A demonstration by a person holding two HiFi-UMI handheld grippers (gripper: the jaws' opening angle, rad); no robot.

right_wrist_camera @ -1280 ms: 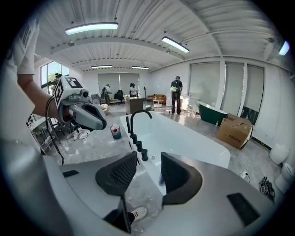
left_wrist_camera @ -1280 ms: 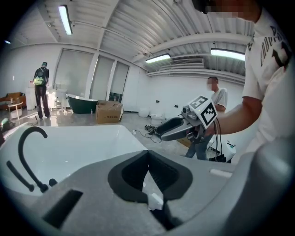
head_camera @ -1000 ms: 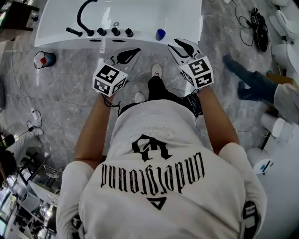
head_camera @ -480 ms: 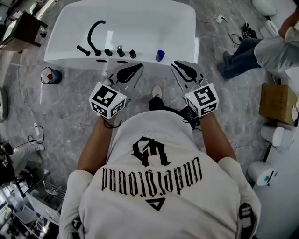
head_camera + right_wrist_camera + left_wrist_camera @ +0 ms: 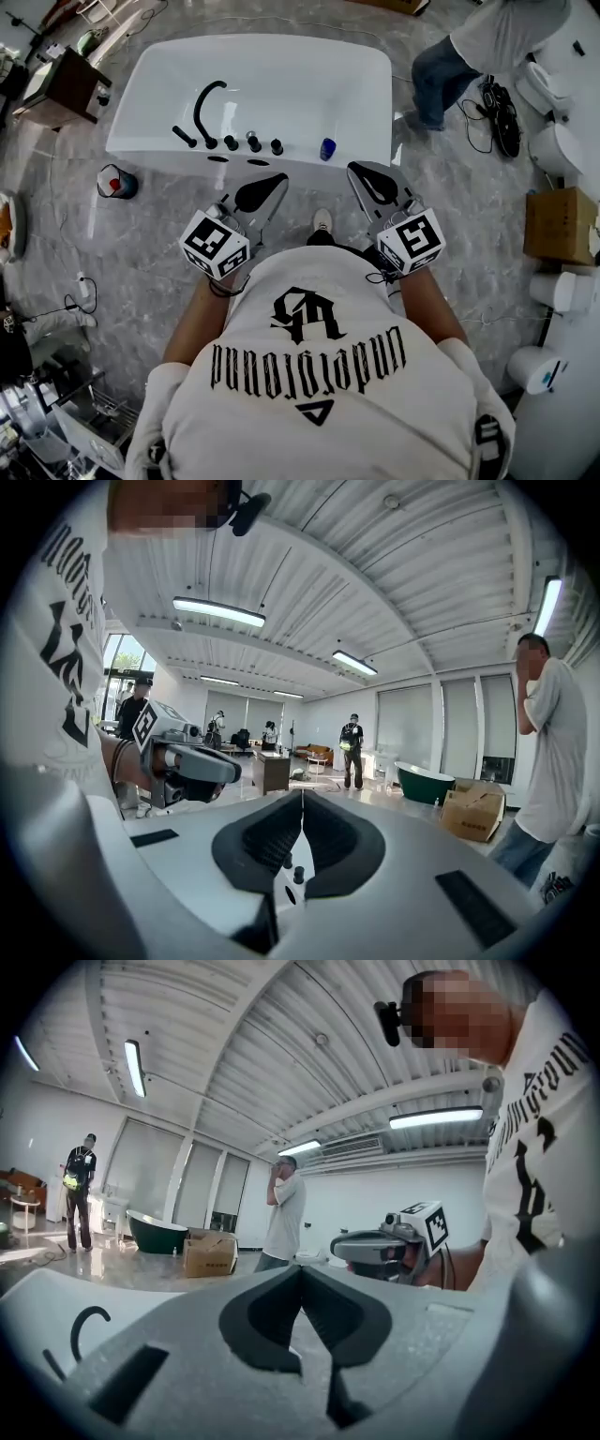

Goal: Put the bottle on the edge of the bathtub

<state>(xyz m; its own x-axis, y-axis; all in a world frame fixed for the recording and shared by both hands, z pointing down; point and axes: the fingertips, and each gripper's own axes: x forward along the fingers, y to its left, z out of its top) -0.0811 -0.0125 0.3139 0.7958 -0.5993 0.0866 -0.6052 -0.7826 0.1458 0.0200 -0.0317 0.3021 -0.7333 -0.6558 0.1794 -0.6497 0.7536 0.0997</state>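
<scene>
A small blue bottle [image 5: 326, 148] stands upright on the near rim of the white bathtub [image 5: 366, 84], right of the black taps. Both grippers hover over the floor short of the tub, apart from the bottle. My left gripper [image 5: 267, 181] is shut and holds nothing; the left gripper view shows its dark pads [image 5: 272, 1321] meeting at the tip. My right gripper [image 5: 367, 172] is just below and right of the bottle. Its jaws are closing and meet, with nothing between them, as the right gripper view [image 5: 302, 795] shows.
A black curved spout [image 5: 208, 101] and knobs [image 5: 251, 142] sit on the tub's rim. On the marble floor are a small bin [image 5: 118, 183] at left, a cardboard box [image 5: 553, 223] at right and cables [image 5: 492, 103]. A person [image 5: 469, 42] stands beyond the tub's right end.
The tub and bottle now lie farther from both grippers, which have drawn back toward the body. The bystander in jeans moved from the right side to the tub's far right corner.
</scene>
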